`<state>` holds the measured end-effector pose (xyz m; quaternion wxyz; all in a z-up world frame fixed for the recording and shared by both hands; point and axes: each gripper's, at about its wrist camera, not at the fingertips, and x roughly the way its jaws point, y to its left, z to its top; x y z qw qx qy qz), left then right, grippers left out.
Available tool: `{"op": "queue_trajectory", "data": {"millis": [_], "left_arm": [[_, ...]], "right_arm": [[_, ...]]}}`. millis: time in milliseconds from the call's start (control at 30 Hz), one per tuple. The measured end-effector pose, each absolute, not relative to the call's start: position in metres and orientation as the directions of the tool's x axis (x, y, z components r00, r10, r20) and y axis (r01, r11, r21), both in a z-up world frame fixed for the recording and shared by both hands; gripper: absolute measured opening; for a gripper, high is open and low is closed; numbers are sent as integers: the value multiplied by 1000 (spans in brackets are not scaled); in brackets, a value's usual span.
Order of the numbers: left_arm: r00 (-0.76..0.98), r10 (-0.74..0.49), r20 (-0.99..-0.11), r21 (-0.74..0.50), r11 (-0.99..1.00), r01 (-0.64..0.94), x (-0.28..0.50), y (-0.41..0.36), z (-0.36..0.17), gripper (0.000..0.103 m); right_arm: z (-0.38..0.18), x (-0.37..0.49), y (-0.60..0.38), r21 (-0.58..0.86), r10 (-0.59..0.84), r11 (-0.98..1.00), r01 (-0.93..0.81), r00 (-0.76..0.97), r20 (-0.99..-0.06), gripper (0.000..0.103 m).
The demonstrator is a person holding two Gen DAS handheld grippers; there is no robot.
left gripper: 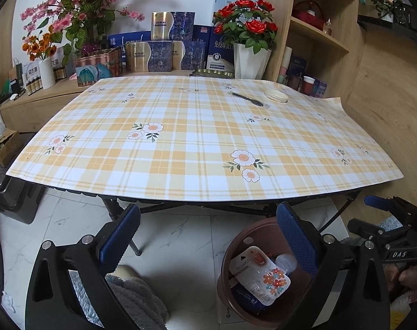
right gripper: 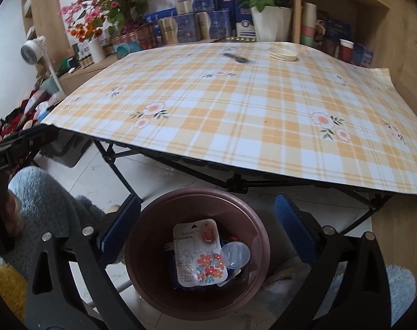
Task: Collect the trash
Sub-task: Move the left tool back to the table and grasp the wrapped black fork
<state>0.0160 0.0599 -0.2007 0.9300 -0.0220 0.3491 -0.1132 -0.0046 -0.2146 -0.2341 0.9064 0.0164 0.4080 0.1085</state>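
Right gripper (right gripper: 207, 231) spread wide, empty, directly over brown waste bin (right gripper: 159, 297) on floor below table's near edge. Hook packaging card (right gripper: 198, 253) lies inside bin. Left gripper (left gripper: 208, 236) also open, empty. Black spoon (left gripper: 246, 99) and white lid (left gripper: 276, 95) near tablecloth's (left gripper: 181, 148) far right corner.

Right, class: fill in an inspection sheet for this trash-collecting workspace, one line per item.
Surface: table with checked floral cloth, mostly bare.
Job's things: brown bin on the floor holding a flowered card pack and a clear lid; dark wrapped utensil and round lid at the table's far end.
Clutter: boxes and flower pots behind the table.
Grippers: left gripper and right gripper open, nothing between the fingers.
Cables: nothing seen.
Surroundings: wooden shelves, white tiled floor.
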Motion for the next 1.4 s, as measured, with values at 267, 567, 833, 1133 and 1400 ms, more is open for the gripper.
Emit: {"op": "queue_trajectory", "data": {"millis": [267, 567, 833, 1133, 1400], "left_arm": [[727, -210, -654, -111, 977, 183, 16, 59, -203, 97], [711, -195, -675, -102, 980, 172, 19, 58, -208, 97], [704, -194, -683, -127, 981, 146, 22, 63, -209, 97], [680, -208, -703, -175, 978, 117, 35, 69, -208, 97], [594, -359, -720, -351, 927, 135, 101, 55, -193, 69]], "right_arm": [[-237, -4, -221, 137, 205, 978, -156, 638, -742, 97], [-246, 3, -231, 180, 203, 979, -100, 616, -761, 97], [-247, 7, -235, 201, 202, 977, -71, 614, -763, 97], [-238, 27, -251, 216, 185, 976, -29, 638, -747, 97], [-215, 79, -277, 176, 145, 984, -27, 693, -706, 97]]}}
